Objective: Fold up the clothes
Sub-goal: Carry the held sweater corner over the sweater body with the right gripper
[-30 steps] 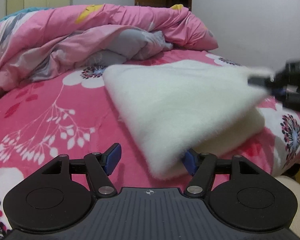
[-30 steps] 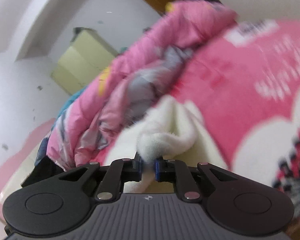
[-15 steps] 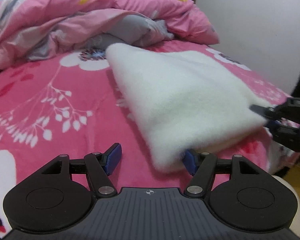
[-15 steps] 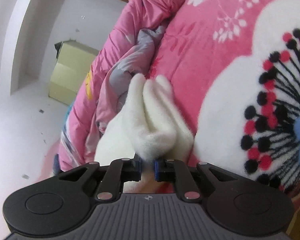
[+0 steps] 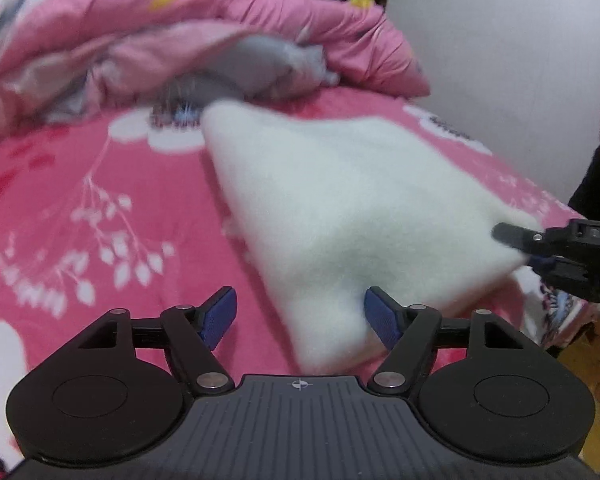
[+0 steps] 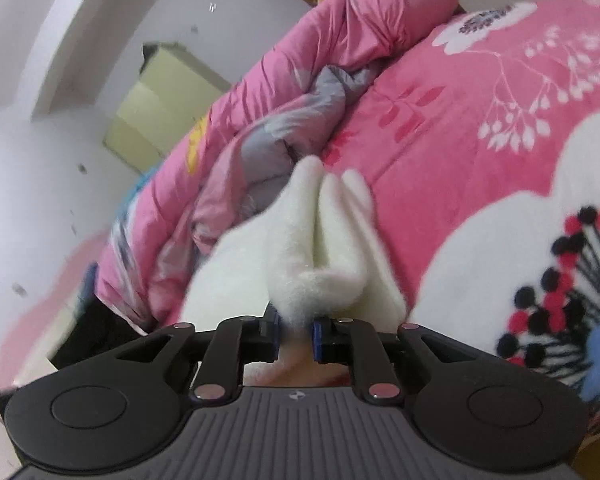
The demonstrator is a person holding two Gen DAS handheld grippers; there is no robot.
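A: The left tool point(image 5: 300, 314) is hovering low over the bed point(image 5: 80, 208), and its jaws are standing wide and opening further. The near corner of the folded white fleece point(image 5: 340, 208) is lying between them.

B: Is it gripping that corner?

A: No. The right-hand blue pad point(image 5: 384, 320) is touching the fleece's edge, but the left-hand pad is standing clear of it over pink cover. Nothing is being pinched there.

B: And the right tool point(image 6: 296, 334)?

A: Its jaws are narrow and opening right now, with a bunched tuft of the white fleece sitting between the pads. The fleece is filling the gap, so the pads are looking to be in contact with it on both sides.

B: Where is the fleece running from there?

A: It is fanning out ahead of the right tool in thick folded layers, lying on the flowered pink bed. Beyond it, a crumpled pink and grey quilt point(image 6: 300, 92) is piled up further ahead and to the left.

A: From the left tool's view, the right tool point(image 5: 540, 252) is showing off to the right, at the fleece's far right corner. A pale cupboard point(image 6: 160, 116) is standing against the wall behind the quilt.
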